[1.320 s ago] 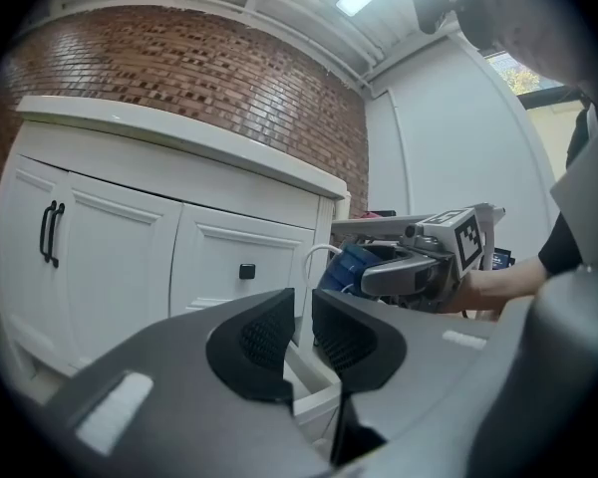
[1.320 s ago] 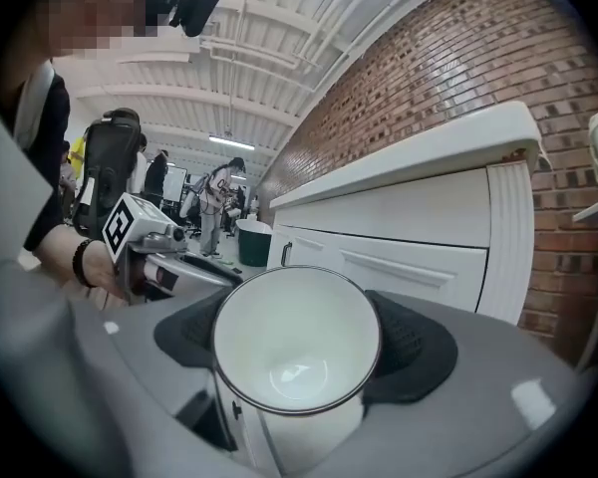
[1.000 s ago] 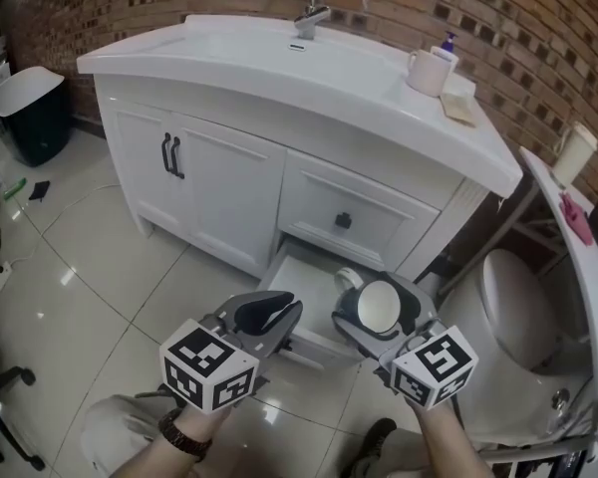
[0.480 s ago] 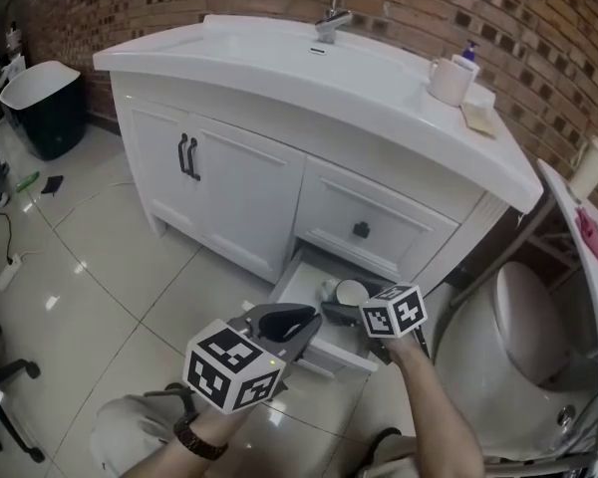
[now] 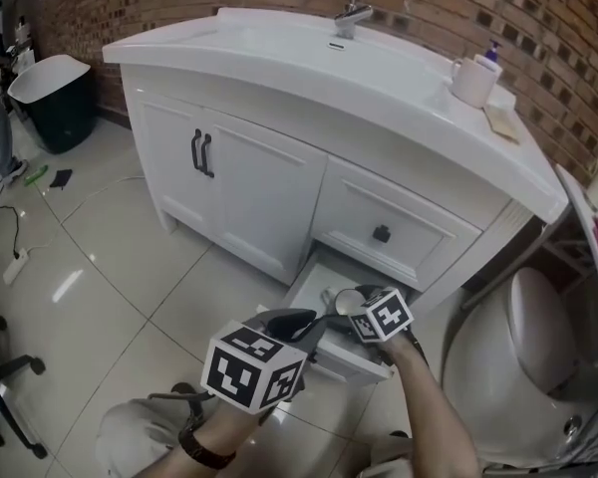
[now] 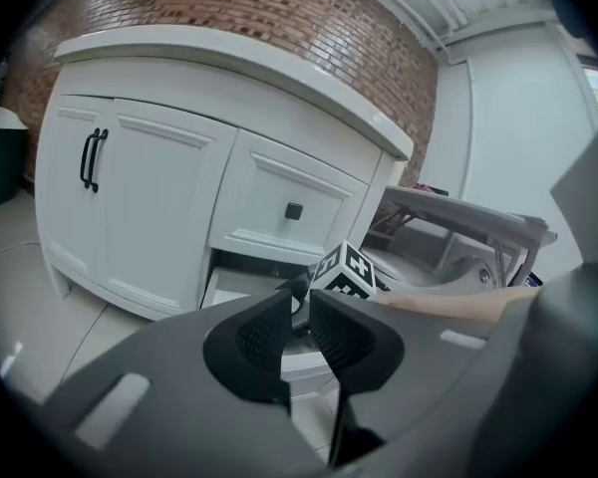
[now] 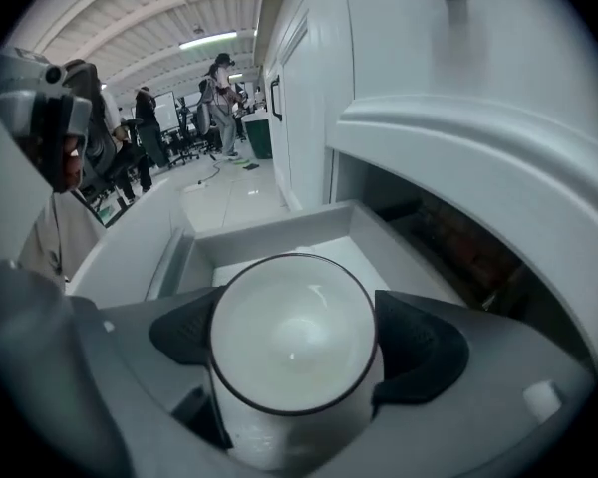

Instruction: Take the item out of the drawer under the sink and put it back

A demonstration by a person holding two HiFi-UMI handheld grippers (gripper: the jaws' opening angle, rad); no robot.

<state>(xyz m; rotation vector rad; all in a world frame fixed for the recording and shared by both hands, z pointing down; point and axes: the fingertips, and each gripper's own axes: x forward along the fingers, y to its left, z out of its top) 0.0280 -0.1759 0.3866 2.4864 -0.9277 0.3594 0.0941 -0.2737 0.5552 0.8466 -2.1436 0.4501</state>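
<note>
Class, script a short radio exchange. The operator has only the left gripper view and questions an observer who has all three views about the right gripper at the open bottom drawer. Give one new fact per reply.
Operator: What is in the right gripper? My view shows only its back.
Observer: A white cup sits between its pads, with its mouth toward that gripper's camera. The jaws are opening.
Operator: Is the cup at the drawer yet?
Observer: Yes. In the right gripper view the open drawer's wall and floor lie just behind the cup. I cannot tell whether the cup rests on the floor.
</note>
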